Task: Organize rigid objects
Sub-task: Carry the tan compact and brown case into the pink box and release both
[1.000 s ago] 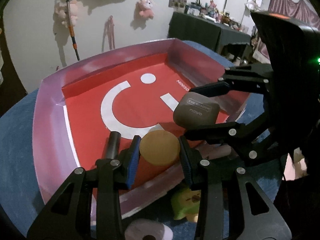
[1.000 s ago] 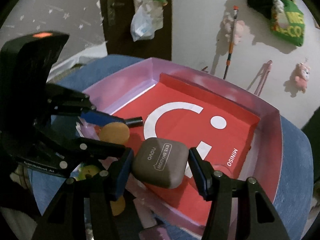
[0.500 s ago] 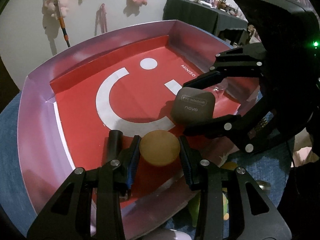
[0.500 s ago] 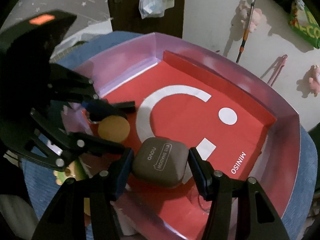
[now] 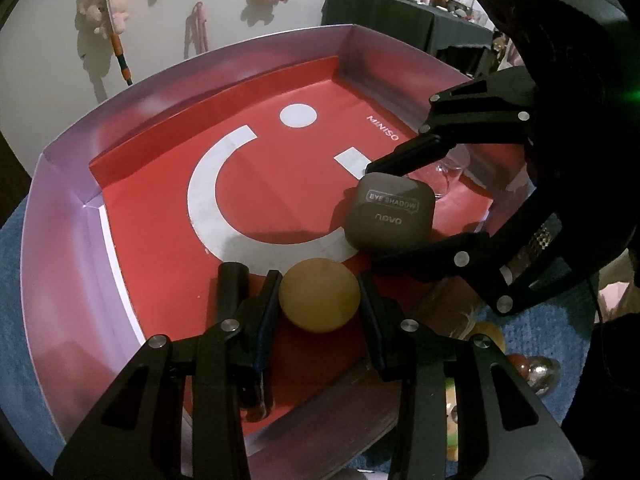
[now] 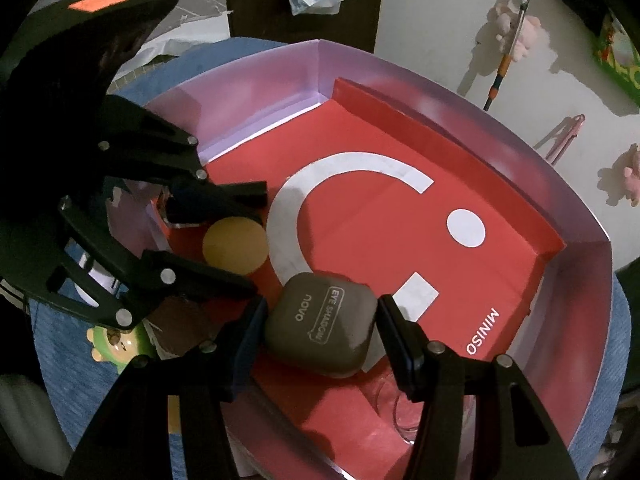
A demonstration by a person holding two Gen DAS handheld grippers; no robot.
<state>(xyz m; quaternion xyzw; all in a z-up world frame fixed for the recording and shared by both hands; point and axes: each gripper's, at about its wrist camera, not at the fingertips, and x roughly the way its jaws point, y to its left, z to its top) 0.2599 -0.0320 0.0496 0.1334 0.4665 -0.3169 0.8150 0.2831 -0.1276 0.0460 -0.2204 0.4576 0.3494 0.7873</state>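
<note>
A wide box (image 5: 64,216) (image 6: 576,208) with pale purple walls and a red floor printed with a white smiley lies below both grippers. My left gripper (image 5: 320,296) (image 6: 224,240) is shut on a round tan disc (image 5: 319,295) (image 6: 235,245), held low over the box's near edge. My right gripper (image 6: 322,332) (image 5: 396,212) is shut on a grey-brown rounded eye shadow case (image 6: 322,332) (image 5: 390,212), held just above the red floor beside the disc. A black cylinder (image 5: 232,292) lies next to my left finger.
A clear glass (image 5: 452,172) (image 6: 404,412) stands in the box near the right gripper. A blue cloth surface (image 6: 60,360) carries a green toy (image 6: 114,344), a shiny metal piece (image 5: 538,372) and other small items. Plush toys hang on the white wall.
Both grippers have come down and forward over the box with their objects still held. The box now fills more of each view.
</note>
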